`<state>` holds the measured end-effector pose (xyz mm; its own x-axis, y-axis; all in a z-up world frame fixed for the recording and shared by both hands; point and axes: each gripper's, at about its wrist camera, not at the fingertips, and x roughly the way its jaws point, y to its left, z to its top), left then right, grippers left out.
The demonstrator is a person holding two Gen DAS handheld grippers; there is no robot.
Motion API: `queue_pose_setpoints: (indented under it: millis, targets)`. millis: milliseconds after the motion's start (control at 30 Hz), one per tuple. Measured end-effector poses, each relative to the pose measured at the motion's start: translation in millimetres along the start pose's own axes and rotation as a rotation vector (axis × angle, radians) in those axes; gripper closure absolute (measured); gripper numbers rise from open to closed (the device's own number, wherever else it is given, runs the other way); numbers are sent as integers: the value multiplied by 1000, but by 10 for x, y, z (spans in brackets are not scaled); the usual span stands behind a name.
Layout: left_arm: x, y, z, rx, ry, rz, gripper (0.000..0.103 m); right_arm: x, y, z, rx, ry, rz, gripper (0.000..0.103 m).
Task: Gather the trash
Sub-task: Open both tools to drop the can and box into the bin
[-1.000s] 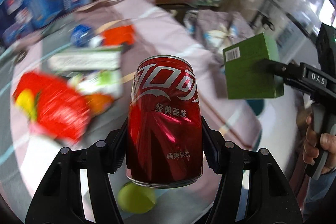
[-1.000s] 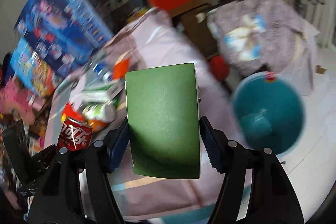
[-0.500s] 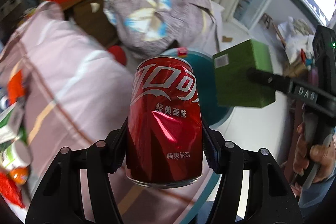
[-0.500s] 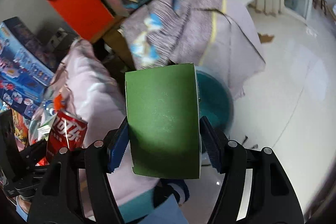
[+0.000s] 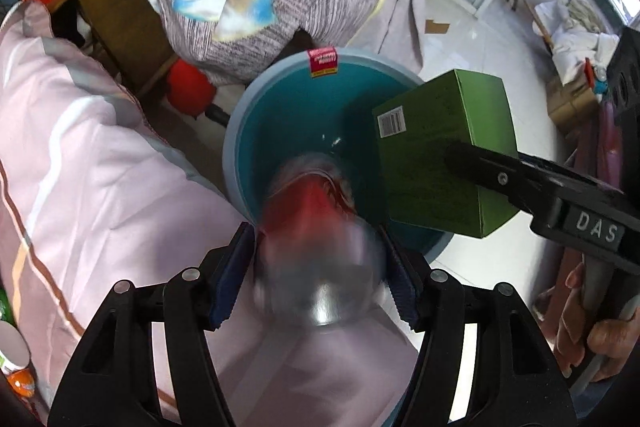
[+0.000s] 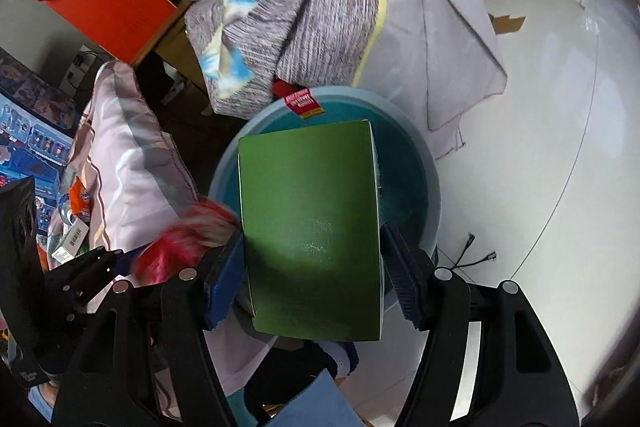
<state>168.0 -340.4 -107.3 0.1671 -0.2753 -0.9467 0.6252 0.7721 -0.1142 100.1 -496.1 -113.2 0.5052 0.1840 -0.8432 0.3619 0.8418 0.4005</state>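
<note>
Half a second ago we gripped the red can (image 5: 316,227) firmly; now our left gripper (image 5: 320,267) is opening and the can blurs between the pads, slipping toward the teal bin (image 5: 280,99) mid-frame. Only the right wrist view shows our right gripper (image 6: 312,259) clamped on the green box (image 6: 312,227) above the bin.

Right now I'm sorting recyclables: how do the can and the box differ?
The can is red, round and motion-blurred, slipping from the opening left gripper; the box is green, flat-sided and sharp, clamped in the right gripper. Both hang over the teal bin.
</note>
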Motion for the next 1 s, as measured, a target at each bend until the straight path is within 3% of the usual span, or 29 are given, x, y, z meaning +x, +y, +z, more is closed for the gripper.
queue_pose_setpoints:
  millis: [300, 367, 500, 633, 1000]
  targets:
    - [-22, 37, -37, -5, -7, -1, 37, 71, -18, -9, -8, 22, -18, 40]
    - [-89, 45, -59, -9, -22, 1, 27, 91, -7, -22, -12, 32, -22, 39]
    - [-200, 83, -111, -19, -50, 7, 15, 108, 39, -32, -16, 49, -38, 35]
    - [-267, 155, -178, -43, -61, 5, 14, 80, 91, -35, -20, 53, -52, 28]
    - [-462, 374, -383, -115, -84, -18, 10, 49, 265, -122, -34, 88, -105, 21]
